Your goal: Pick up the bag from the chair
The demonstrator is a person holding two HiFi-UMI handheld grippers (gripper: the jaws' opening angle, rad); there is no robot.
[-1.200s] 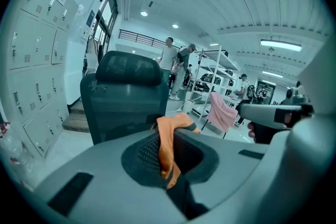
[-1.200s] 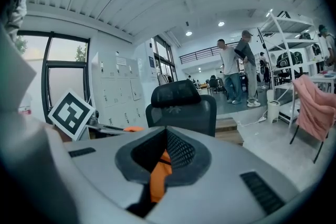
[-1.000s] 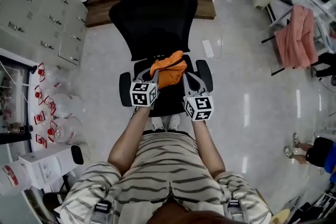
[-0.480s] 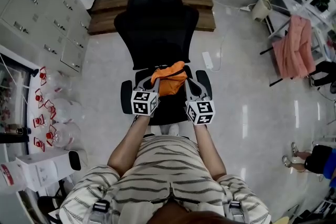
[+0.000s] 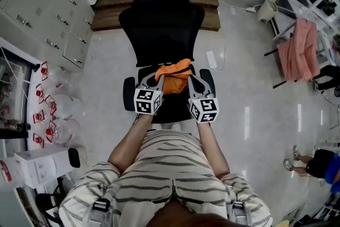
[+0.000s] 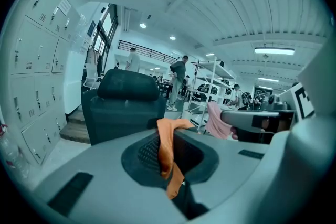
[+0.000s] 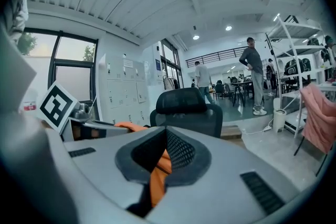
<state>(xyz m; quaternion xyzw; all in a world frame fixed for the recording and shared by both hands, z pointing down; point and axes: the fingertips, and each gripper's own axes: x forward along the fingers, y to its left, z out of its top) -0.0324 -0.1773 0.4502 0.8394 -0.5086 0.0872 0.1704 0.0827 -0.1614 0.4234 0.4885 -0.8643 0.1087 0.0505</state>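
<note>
The left gripper and right gripper stay clamped on folds of the bag, now bunched tighter between them, seemingly just lifting off the chair.

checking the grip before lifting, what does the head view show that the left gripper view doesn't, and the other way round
Head view only: the person's striped shirt and forearms, and the whole orange bag between the left tool and right tool.
Left gripper view only: the left tool's jaws closed on a fold of the bag's orange fabric, and people standing far behind.
Both: the orange bag, the black office chair and the pink cloth on a rack.
</note>
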